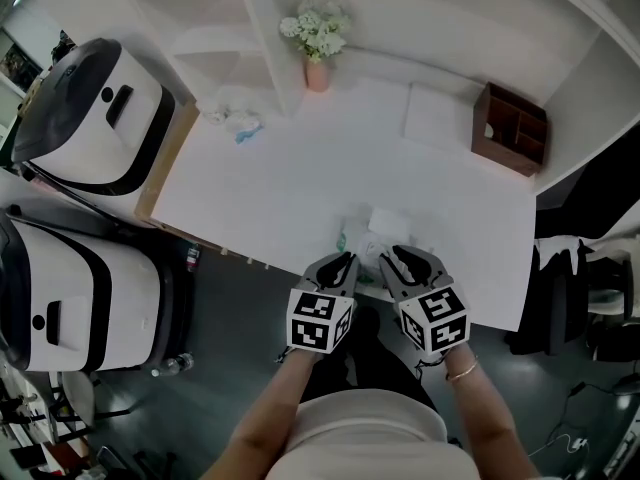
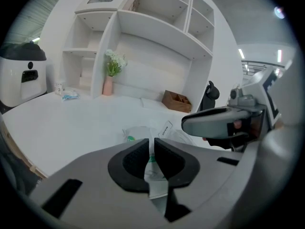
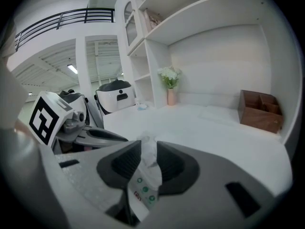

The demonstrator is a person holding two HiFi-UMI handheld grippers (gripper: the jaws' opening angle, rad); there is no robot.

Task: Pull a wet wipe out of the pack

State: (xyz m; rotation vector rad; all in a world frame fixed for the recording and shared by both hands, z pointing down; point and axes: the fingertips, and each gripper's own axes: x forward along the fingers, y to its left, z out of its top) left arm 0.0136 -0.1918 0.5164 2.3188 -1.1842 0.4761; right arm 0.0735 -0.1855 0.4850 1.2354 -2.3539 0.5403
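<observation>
two white machines with black trim [image 1: 92, 118] stand off the table's left edge. on the table [image 1: 300, 183], a small heap of crumpled white and blue scraps [image 1: 232, 120] lies by the far left corner. a pink vase of pale flowers [image 1: 317, 46] stands at the far edge. right of it lie a flat white pad [image 1: 436, 116] and, in the far right corner, a brown wooden organiser [image 1: 512, 128].

the wipe pack [image 1: 372, 230] sits at the near edge, right of the middle, between the two tools. the left gripper [image 1: 340, 266] meets it from the left. in the left gripper view its jaws [image 2: 152, 151] are clenched on a thin clear edge of the pack [image 2: 138, 131], whose label flap stands up just beyond.

the right gripper [image 1: 400, 260] meets the pack from the right. in the right gripper view it [image 3: 147, 151] is clamped on the pack's green-printed film [image 3: 143, 192], with white crumpled material sticking up past the pads. whether that white part is a wipe cannot be told.
</observation>
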